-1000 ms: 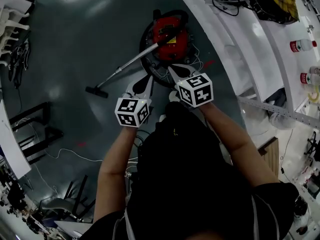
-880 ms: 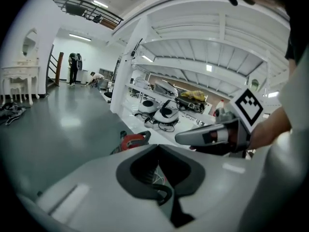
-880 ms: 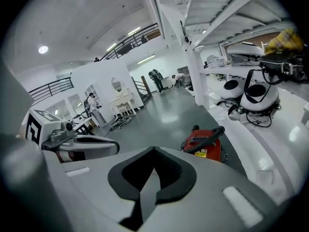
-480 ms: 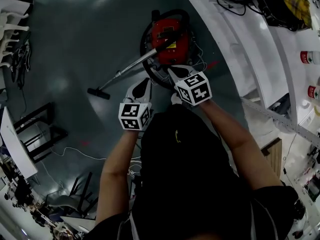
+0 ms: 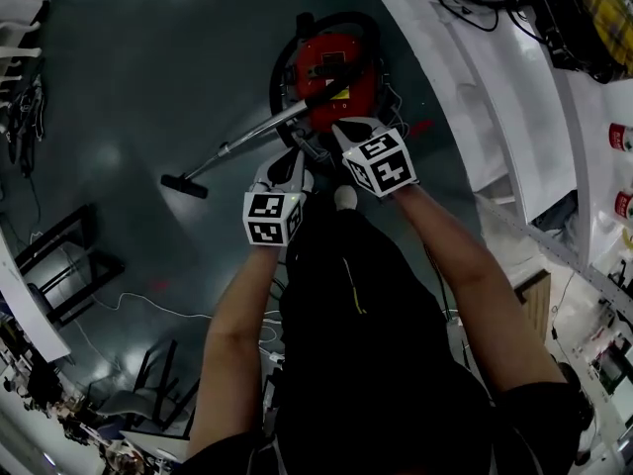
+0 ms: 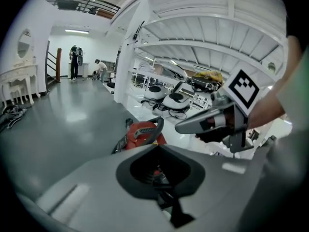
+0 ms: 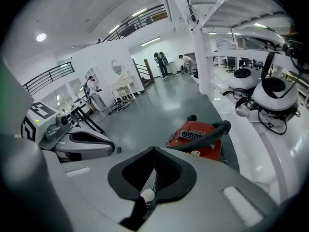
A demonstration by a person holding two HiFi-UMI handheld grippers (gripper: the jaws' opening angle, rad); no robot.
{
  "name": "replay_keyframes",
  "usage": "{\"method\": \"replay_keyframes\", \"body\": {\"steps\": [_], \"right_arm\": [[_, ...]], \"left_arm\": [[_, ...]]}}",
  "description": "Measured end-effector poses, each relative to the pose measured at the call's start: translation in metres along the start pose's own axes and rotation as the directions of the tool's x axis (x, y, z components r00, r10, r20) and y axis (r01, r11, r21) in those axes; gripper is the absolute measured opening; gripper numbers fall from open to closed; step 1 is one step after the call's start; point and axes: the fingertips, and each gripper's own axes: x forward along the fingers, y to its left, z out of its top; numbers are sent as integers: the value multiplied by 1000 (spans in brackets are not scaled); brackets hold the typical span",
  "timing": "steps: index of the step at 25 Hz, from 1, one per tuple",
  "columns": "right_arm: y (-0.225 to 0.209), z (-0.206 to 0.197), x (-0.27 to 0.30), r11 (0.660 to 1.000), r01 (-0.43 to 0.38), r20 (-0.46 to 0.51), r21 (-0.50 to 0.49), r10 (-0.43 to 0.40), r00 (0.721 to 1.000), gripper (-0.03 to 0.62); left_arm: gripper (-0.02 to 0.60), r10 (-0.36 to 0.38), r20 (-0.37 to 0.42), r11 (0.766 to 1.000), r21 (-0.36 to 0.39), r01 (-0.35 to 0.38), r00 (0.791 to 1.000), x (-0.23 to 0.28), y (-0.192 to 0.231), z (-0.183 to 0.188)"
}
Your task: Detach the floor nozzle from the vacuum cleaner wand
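Floor, glossy dark grey, fills a hall with white shelving along the right. A red vacuum stands on it, its wand slanting down-left to the nozzle on the floor. The left hand-held gripper and right hand-held gripper hover near the vacuum, jaws together, empty.

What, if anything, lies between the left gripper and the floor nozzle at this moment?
Nothing visible does. In the head view only bare floor lies between the left gripper and the floor nozzle, which sits at the far end of the wand. The gripper's jaws are shut and empty.
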Motion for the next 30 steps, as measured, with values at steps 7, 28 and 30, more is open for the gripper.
{"method": "replay_keyframes", "body": {"steps": [7, 28, 30], "right_arm": [[-1, 8, 52, 993, -76, -30, -94, 74, 997, -3], [-37, 15, 133, 888, -216, -211, -406, 139, 967, 114], [-38, 12, 136, 854, -239, -246, -463, 135, 960, 123]], "left_arm": [[9, -19, -39, 1000, -4, 19, 999, 53, 28, -22], [31, -100, -85, 994, -41, 97, 991, 127, 84, -49], [53, -113, -89, 992, -61, 108, 990, 130, 85, -51]]}}
